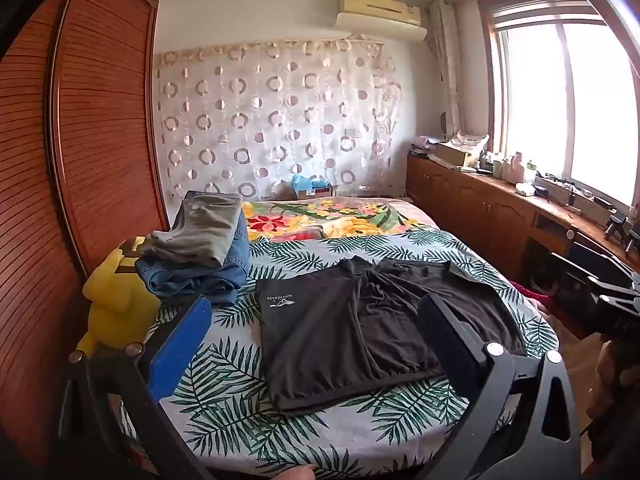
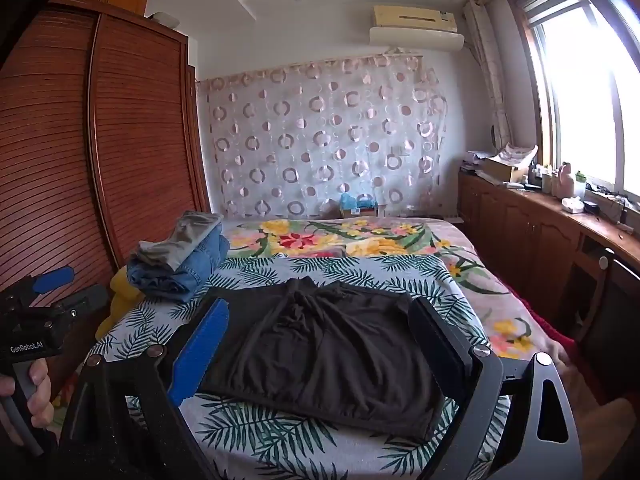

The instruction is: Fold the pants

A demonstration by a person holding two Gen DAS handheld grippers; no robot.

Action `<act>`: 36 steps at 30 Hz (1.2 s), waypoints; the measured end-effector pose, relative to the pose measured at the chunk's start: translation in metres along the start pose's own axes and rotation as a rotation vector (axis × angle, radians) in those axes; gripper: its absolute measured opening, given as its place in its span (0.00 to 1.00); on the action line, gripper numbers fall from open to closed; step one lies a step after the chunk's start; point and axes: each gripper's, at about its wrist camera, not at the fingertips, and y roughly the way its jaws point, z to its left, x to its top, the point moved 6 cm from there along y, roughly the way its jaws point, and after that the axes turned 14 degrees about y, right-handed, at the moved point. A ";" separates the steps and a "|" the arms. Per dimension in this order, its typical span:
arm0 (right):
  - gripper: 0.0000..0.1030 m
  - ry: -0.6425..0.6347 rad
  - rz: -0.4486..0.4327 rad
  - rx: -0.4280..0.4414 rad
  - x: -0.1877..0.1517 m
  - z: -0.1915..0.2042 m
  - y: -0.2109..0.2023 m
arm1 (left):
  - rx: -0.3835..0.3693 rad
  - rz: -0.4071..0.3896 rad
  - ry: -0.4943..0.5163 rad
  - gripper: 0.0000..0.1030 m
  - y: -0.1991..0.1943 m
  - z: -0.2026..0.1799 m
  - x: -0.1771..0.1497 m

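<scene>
pants: black soft-fabric pants (image 1: 360, 332) (image 2: 320, 348) are seen folded into a wide flat block, lying on the bed near its front edge; a small white logo is seen on the left panel in the left wrist view
bed: bed with palm-leaf print sheet (image 1: 240, 400) (image 2: 256, 432) is seen carrying the pants; a floral blanket (image 1: 328, 216) (image 2: 328, 238) is spread further back
left claw: left claw (image 1: 316, 344) is held above the front of the bed, jaws spread wide, nothing gripped; the pants are framed between its blue finger and black finger; it is also seen at the left edge of the right wrist view (image 2: 64, 292)
right claw: right claw (image 2: 320, 344) is held wide open over the pants, nothing gripped; contact with the fabric cannot be told
stack: folded blue denim jeans (image 1: 208, 276) (image 2: 188, 272) with folded grey trousers (image 1: 200, 232) (image 2: 188, 236) on top are seen at the bed's left side, apart from the black pants
toy: yellow plush toy (image 1: 116, 296) (image 2: 120, 292) is seen beside the stack, at the bed's left edge
wardrobe: brown slatted wooden wardrobe (image 1: 96, 128) (image 2: 132, 140) is seen left of the bed
</scene>
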 end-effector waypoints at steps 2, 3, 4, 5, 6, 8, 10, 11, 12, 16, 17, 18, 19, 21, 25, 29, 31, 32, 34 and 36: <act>0.90 0.014 0.019 0.004 0.000 -0.001 0.000 | 0.000 0.001 -0.001 1.00 0.000 0.000 0.000; 0.90 0.015 0.018 0.004 0.000 -0.002 0.000 | 0.000 0.000 -0.002 1.00 0.000 0.000 0.000; 0.90 0.011 0.017 0.005 0.000 -0.001 -0.001 | 0.000 -0.001 -0.002 1.00 0.000 0.000 0.000; 0.90 0.011 0.017 0.003 0.000 -0.002 -0.001 | -0.001 0.000 -0.004 1.00 0.000 0.000 0.000; 0.90 0.011 0.018 0.002 -0.001 0.001 -0.001 | -0.001 0.000 -0.003 1.00 0.000 0.000 0.000; 0.90 0.011 0.017 0.004 -0.001 0.001 -0.002 | -0.001 0.000 -0.001 1.00 0.000 -0.001 0.000; 0.90 0.011 0.019 0.005 -0.002 0.000 -0.002 | -0.002 -0.001 -0.006 1.00 0.000 0.000 0.000; 0.90 0.009 0.019 0.005 -0.003 0.000 -0.003 | -0.001 -0.001 -0.007 1.00 0.000 0.000 0.000; 0.90 0.008 0.021 0.003 -0.006 -0.001 0.000 | 0.000 -0.002 -0.007 1.00 0.000 0.000 0.000; 0.90 0.008 0.024 0.003 -0.002 -0.001 0.001 | 0.000 -0.002 -0.008 1.00 0.000 0.000 0.001; 0.90 0.007 0.023 0.002 -0.002 -0.001 0.001 | 0.000 -0.002 -0.008 1.00 0.000 0.000 0.001; 0.90 0.007 0.022 0.002 -0.001 -0.001 0.001 | -0.001 -0.002 -0.008 1.00 0.000 0.000 0.000; 0.90 0.006 0.023 0.002 -0.001 -0.001 0.001 | -0.002 -0.002 -0.009 1.00 0.000 0.000 0.000; 0.90 0.005 0.022 0.002 -0.001 -0.001 0.000 | -0.003 -0.003 -0.009 1.00 0.000 0.000 0.000; 0.90 0.008 0.023 0.004 0.000 -0.002 -0.001 | -0.004 -0.002 -0.010 1.00 0.000 0.000 0.000; 0.90 0.007 0.024 0.002 -0.001 -0.001 0.001 | -0.004 -0.003 -0.010 1.00 0.000 0.000 0.000; 0.90 0.006 0.022 0.002 -0.001 -0.001 0.000 | -0.005 -0.003 -0.011 1.00 0.000 0.000 0.000; 0.90 0.006 0.022 0.003 -0.001 -0.001 0.000 | -0.005 -0.004 -0.010 1.00 0.000 0.000 0.000; 0.90 0.004 0.021 0.002 -0.001 0.000 0.000 | -0.005 -0.007 -0.010 1.00 0.000 0.000 0.005; 0.90 0.004 0.024 0.002 -0.003 0.001 0.002 | -0.006 -0.008 -0.008 1.00 -0.003 -0.001 0.009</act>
